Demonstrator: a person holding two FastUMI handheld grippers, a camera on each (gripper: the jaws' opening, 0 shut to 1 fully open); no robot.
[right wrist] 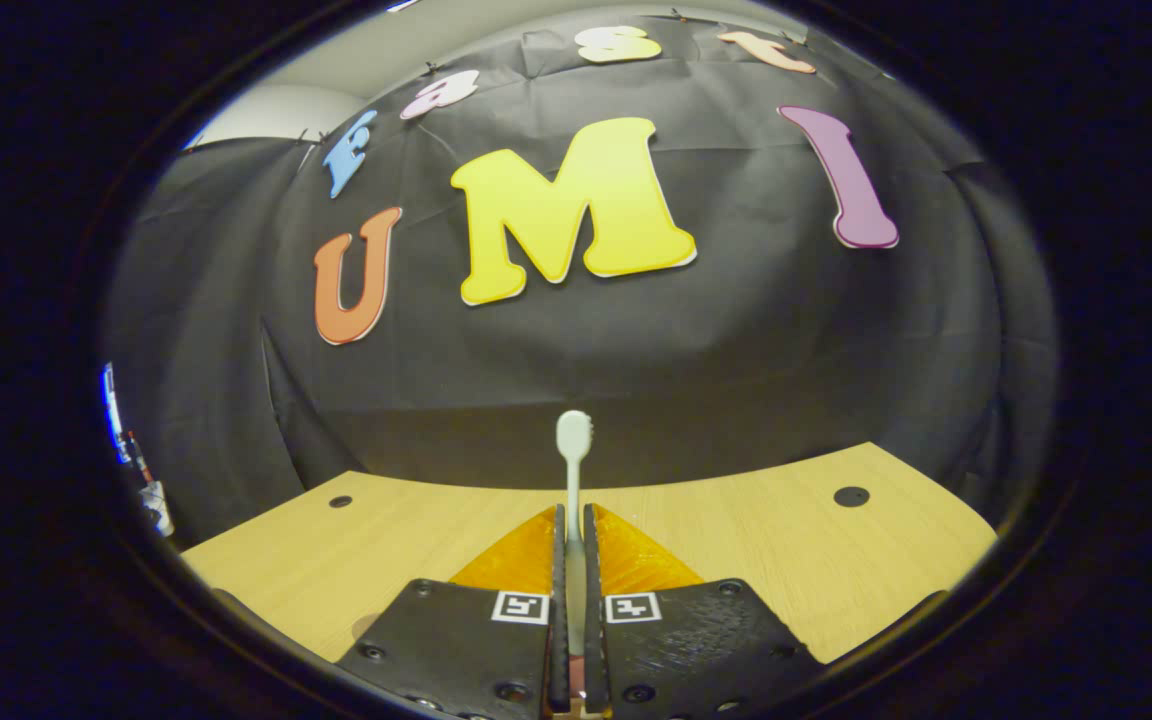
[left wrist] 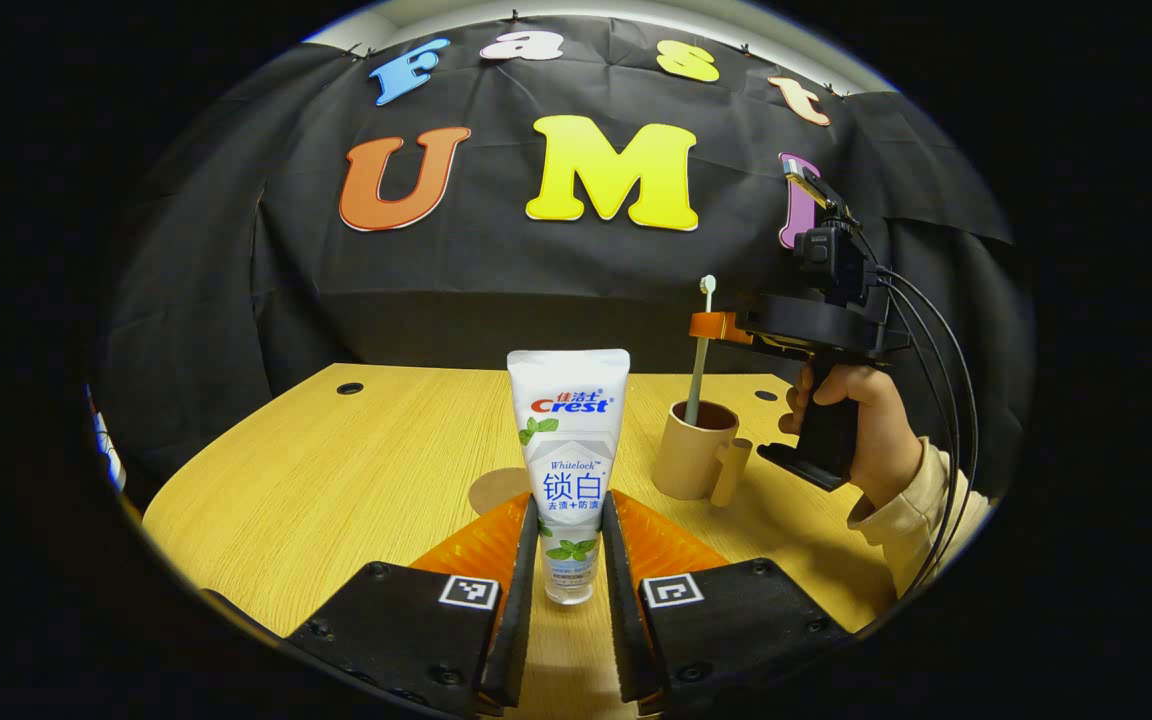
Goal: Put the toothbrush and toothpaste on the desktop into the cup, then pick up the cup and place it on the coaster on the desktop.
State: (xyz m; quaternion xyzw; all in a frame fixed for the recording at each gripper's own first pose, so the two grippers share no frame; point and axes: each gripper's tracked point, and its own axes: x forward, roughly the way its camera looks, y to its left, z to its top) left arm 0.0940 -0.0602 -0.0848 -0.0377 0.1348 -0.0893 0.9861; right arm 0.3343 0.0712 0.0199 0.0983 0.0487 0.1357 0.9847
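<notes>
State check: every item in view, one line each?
toothpaste tube: upright, cap down, clamped in the left claw
toothbrush: upright, head up, held in the right claw, lower end inside the cup
cup: upright on the desktop, handle facing the camera, not on the coaster
coaster: flat on the desktop, bare, partly hidden behind the tube

One toothpaste tube (left wrist: 568,470), standing upright. One toothbrush (left wrist: 701,350), one cup (left wrist: 698,450) on the desk (left wrist: 336,470). One round coaster (left wrist: 498,490), partly hidden behind the tube. Two grippers: the left gripper (left wrist: 570,545) and the right gripper (left wrist: 721,326), with one hand (left wrist: 861,420). Two round holes in the desktop: one (left wrist: 349,388), two (left wrist: 765,395).
</notes>
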